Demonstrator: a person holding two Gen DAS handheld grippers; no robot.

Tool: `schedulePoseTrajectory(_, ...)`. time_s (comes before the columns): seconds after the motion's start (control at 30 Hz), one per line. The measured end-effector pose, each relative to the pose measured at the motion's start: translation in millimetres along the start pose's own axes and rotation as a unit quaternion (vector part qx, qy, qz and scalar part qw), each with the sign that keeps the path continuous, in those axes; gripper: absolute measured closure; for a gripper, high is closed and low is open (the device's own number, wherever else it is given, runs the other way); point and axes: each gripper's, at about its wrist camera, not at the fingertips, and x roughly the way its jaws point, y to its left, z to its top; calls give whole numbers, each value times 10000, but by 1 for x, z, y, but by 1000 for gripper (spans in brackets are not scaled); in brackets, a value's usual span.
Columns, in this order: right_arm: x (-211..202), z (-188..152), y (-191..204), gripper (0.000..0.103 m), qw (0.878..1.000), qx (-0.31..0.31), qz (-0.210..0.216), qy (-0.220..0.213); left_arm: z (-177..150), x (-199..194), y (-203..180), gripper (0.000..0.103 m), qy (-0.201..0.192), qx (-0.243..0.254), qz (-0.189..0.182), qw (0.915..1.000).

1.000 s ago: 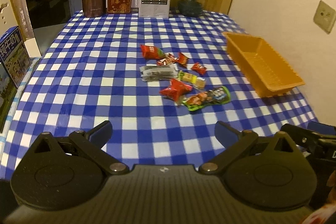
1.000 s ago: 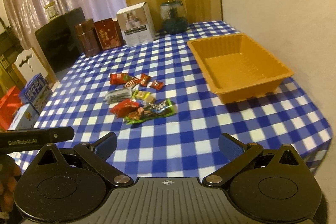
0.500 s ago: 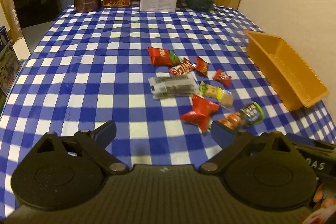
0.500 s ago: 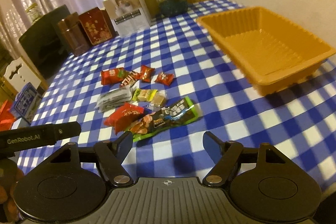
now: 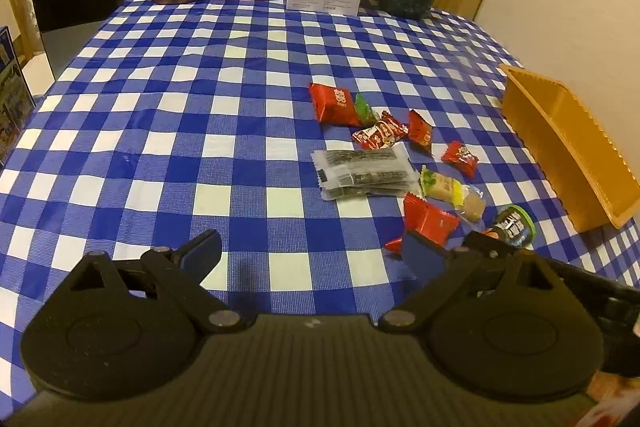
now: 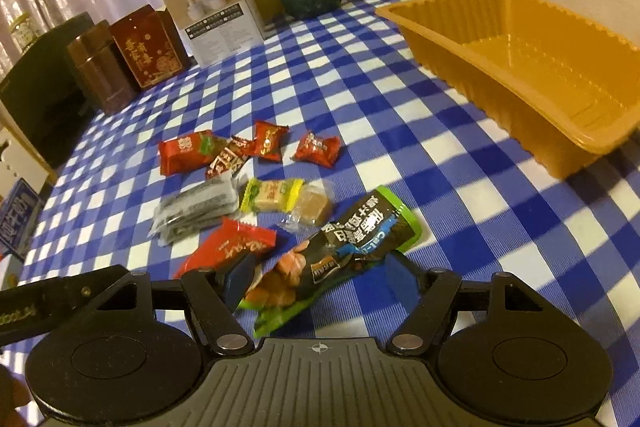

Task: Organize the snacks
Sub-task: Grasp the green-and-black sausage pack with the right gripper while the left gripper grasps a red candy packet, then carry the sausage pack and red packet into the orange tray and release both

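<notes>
The right claw (image 6: 320, 277) is partly open around the near end of the green and black snack bag (image 6: 340, 247), but whether its pads press the bag cannot be told. The left claw (image 5: 312, 255) is wide open and holds nothing. The other snacks lie left of the orange tray (image 6: 520, 67) on the checked worktop (image 5: 200, 107).

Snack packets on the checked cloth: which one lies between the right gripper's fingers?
The long green-edged black packet; the red, yellow and grey ones lie beyond the right gripper.
</notes>
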Motion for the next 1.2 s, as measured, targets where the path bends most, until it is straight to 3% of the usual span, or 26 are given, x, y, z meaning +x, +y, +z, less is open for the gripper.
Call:
schedulePoseTrajectory(0.13, 8, -3, 11, 30, 9987, -433, -249, -103, 0, 4, 0, 7, 16, 22, -15, 10000)
schedulePoseTrajectory(0.27, 10, -3, 12, 42, 9966, -758, -318, -49, -1, 7, -6, 7, 43, 146, -64, 9999)
schedulePoseTrajectory(0.3, 8, -2, 11, 45, 9958, -855, -337, -22, -2, 7, -8, 7, 45, 179, -85, 9998)
schedulePoseTrajectory(0.33, 6, -2, 10, 57, 9945, -993, -340, 11, -2, 8, -9, 7, 44, 202, -111, 9997)
schedulePoseTrajectory(0.37, 2, -2, 8, 61, 9934, -1109, -304, 40, -2, 8, -11, 7, 42, 228, -152, 9996)
schedulePoseTrajectory(0.6, -15, -4, -24, 63, 9912, -1162, -622, 72, 0, 11, -29, 7, -65, 553, -467, 9974)
schedulePoseTrajectory(0.73, -11, -2, -30, 62, 9914, -1220, -453, 102, 1, 19, -49, 11, -213, 949, -590, 9935)
schedulePoseTrajectory(1.03, -5, -2, -35, 63, 9867, -1615, -203, 8, -2, 41, -76, 37, -187, 1822, -864, 9793)
schedulePoseTrajectory(1.2, -2, -3, -35, 63, 9863, -1645, -129, -48, -7, 53, -84, 71, -53, 2098, -785, 9746)
